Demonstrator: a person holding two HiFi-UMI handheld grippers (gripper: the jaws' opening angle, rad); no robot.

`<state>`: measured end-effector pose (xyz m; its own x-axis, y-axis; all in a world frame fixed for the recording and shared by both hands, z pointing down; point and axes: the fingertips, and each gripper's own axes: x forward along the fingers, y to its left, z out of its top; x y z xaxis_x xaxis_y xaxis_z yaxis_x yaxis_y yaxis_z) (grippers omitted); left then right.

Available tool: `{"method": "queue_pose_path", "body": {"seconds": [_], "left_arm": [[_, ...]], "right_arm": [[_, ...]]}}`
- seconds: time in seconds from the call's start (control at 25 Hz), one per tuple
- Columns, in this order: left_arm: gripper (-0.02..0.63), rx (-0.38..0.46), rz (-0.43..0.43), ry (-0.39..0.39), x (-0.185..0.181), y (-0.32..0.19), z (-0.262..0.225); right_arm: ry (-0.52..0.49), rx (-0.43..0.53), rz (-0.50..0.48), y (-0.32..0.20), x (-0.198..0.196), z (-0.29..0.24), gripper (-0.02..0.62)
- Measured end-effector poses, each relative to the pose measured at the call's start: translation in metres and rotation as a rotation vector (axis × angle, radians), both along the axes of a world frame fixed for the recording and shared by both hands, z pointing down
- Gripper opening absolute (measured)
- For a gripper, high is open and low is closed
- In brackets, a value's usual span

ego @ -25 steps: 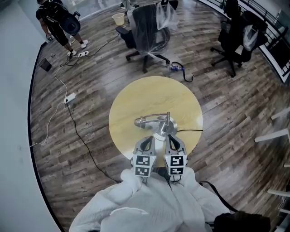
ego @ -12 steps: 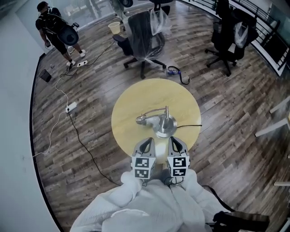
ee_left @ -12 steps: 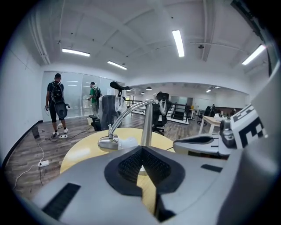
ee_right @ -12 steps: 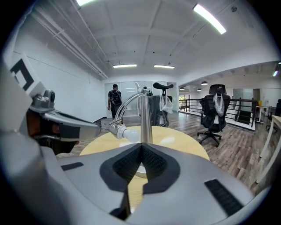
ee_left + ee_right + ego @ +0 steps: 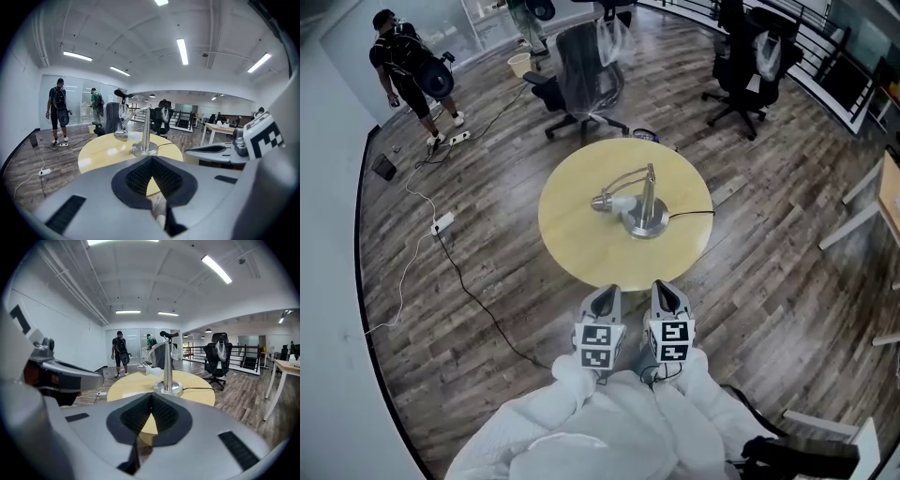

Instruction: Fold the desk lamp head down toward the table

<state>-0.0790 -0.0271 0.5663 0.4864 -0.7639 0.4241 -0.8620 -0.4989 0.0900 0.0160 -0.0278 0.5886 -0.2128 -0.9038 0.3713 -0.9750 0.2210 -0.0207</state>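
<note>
A silver desk lamp stands on the round yellow table; its upright post carries a curved arm, and the lamp head hangs low to the left, just above the tabletop. The lamp also shows in the left gripper view and the lamp in the right gripper view, ahead of the jaws. My left gripper and right gripper are side by side off the table's near edge, over the floor. Both are shut with nothing between the pads.
A black cable runs from the lamp base off the table's right side. Office chairs stand beyond the table, more chairs at the far right. A power strip and cord lie on the floor at left. A person stands far left.
Both grippers have drawn back from the lamp base to beyond the table's near edge. The table and lamp now sit farther up in the head view.
</note>
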Motion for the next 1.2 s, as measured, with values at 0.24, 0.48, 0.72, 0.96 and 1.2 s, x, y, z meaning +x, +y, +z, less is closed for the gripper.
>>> {"method": "queue_pose_path", "body": {"seconds": [0.24, 0.48, 0.72, 0.96, 1.2], "left_arm": [[0.002, 0.019, -0.009, 0.029, -0.011, 0.045, -0.014], [0.002, 0.033, -0.015, 0.037, -0.01, 0.089, -0.025], [0.002, 0.001, -0.055, 0.044, -0.006, 0.117, -0.025], [0.002, 0.028, -0.056, 0.052, 0.0, 0.118, -0.033], [0.002, 0.06, -0.034, 0.043, 0.006, 0.118, -0.046]], "right_arm": [[0.014, 0.043, 0.012, 0.05, -0.01, -0.023, 0.011], [-0.03, 0.046, 0.02, 0.091, -0.009, -0.034, 0.011], [-0.052, 0.062, 0.006, 0.113, -0.005, -0.052, 0.011], [-0.039, 0.083, -0.017, 0.118, -0.003, -0.062, 0.011], [-0.035, 0.093, -0.016, 0.115, -0.003, -0.069, 0.011]]}}
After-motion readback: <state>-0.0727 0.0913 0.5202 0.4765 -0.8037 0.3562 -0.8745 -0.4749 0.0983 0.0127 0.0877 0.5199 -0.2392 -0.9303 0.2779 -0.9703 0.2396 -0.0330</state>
